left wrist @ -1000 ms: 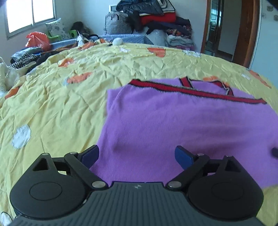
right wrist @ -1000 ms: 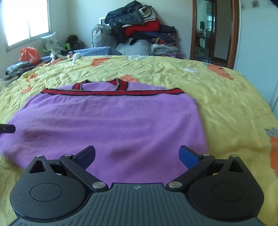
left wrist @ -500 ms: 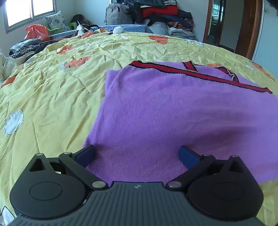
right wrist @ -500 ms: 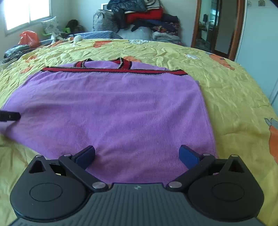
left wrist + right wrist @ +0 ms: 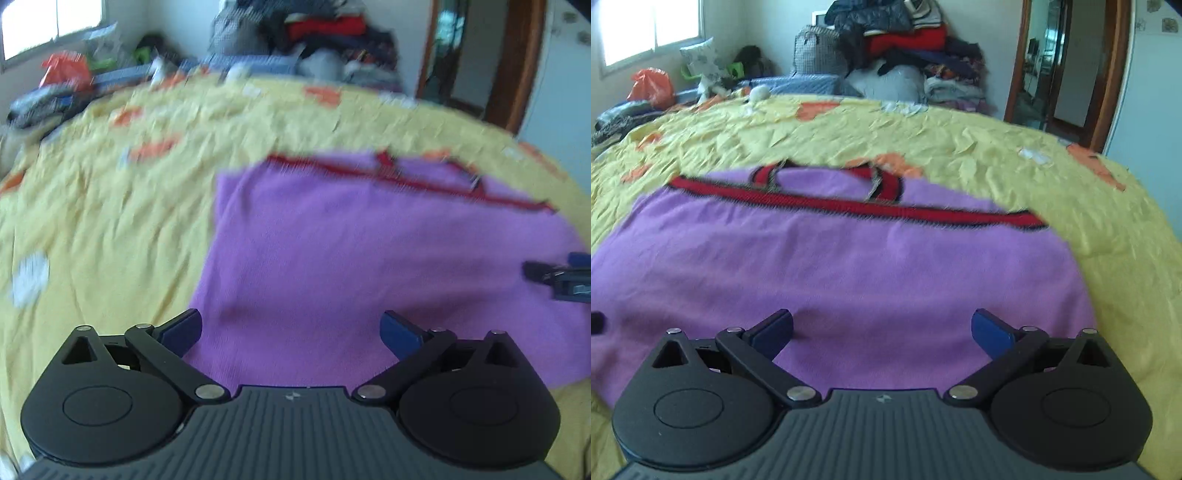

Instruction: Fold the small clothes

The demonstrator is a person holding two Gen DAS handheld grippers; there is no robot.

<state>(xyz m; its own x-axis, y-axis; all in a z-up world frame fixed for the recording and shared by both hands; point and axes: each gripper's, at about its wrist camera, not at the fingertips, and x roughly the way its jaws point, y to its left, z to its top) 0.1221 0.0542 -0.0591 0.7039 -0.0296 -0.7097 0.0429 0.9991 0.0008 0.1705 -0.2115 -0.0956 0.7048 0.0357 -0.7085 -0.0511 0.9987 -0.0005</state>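
Observation:
A purple knitted garment (image 5: 351, 258) with a red and black trim band (image 5: 849, 206) lies flat on the yellow bedspread (image 5: 110, 221). My left gripper (image 5: 290, 330) hovers open over the garment's near left corner, nothing between its blue pads. My right gripper (image 5: 882, 328) is open too, above the garment's (image 5: 849, 280) near right part, pads apart and empty. The right gripper's fingers (image 5: 554, 275) show at the right edge of the left wrist view. A dark tip of the left gripper's fingers (image 5: 596, 321) shows at the left edge of the right wrist view.
A heap of folded clothes and bags (image 5: 897, 51) stands behind the bed. An orange plastic bag (image 5: 652, 86) and more clutter sit under the window at the left. A wooden door frame (image 5: 1108, 74) is at the right. Yellow bedspread (image 5: 1071, 221) surrounds the garment.
Both views pulled back from the garment after dipping close half a second ago. The right gripper has come into the left wrist view at its right edge. Both grippers stay open.

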